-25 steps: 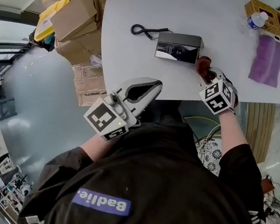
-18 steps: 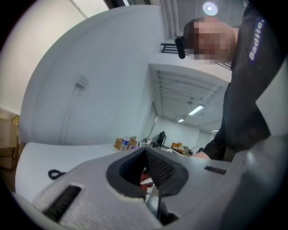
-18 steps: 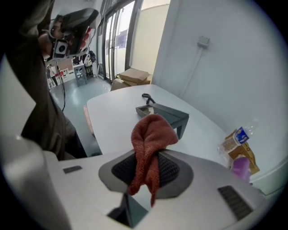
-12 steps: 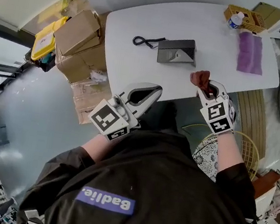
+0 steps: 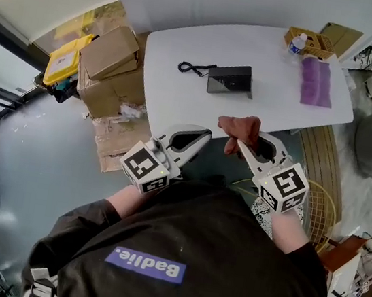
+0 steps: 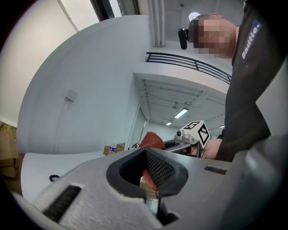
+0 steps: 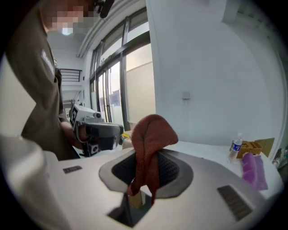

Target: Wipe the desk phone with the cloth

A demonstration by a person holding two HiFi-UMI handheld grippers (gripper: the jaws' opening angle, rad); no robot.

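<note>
The right gripper is seen clamped tight on the rust-brown cloth, which is bunched into a hump above the closed jaws, with a tail pinched down between them. The cloth is held up off the table, over its near edge, well apart from the desk phone. The left gripper is carried just beside it, jaws brought together with nothing caught between them; the cloth is only glimpsed beyond them in the left gripper view. The two gripper tips are near each other but not touching. The phone is found flat in the middle of the table, its coiled cord trailing off to the left. At the far right corner a woven basket is spotted, a water bottle right against its left side; whether the bottle stands inside or beside it cannot be told, nor what the basket holds. A purple cloth is laid flat just in front of the basket. Cardboard boxes are stacked left of the table.
</note>
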